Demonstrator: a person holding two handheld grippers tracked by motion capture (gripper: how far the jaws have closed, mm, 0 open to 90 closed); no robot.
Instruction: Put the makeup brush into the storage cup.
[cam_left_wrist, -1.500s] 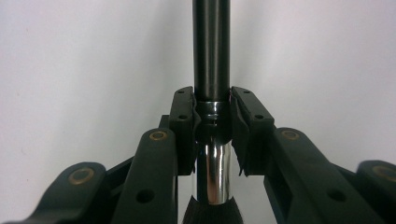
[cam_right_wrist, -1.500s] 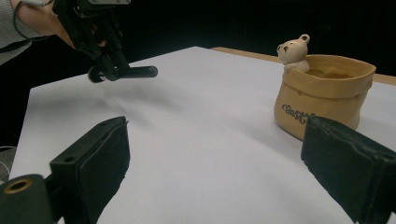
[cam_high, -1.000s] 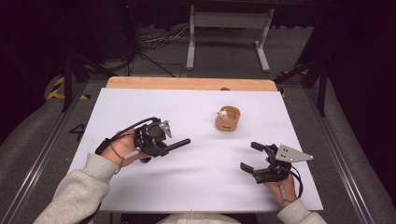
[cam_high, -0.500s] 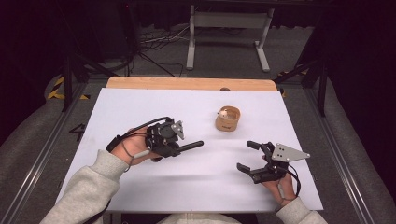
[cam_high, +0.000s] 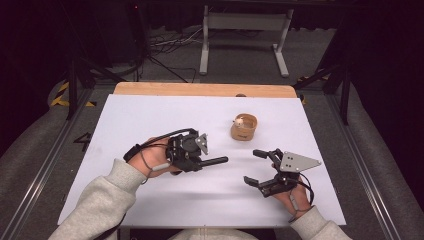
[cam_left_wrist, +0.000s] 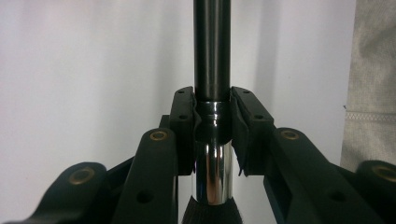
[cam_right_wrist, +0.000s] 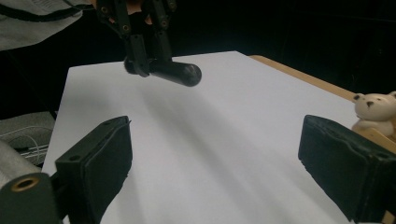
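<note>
Brush, with a black handle and a shiny metal collar, sits clamped in the left hand-held gripper, its handle sticking out level past the jaws above the white tabletop. To its right, well apart, the right hand-held gripper hangs spread wide with nothing between its jaws. Beyond that one stands a small wooden cup.

brush bristles cut off at bottom edge, bear figurine partly hidden
</note>
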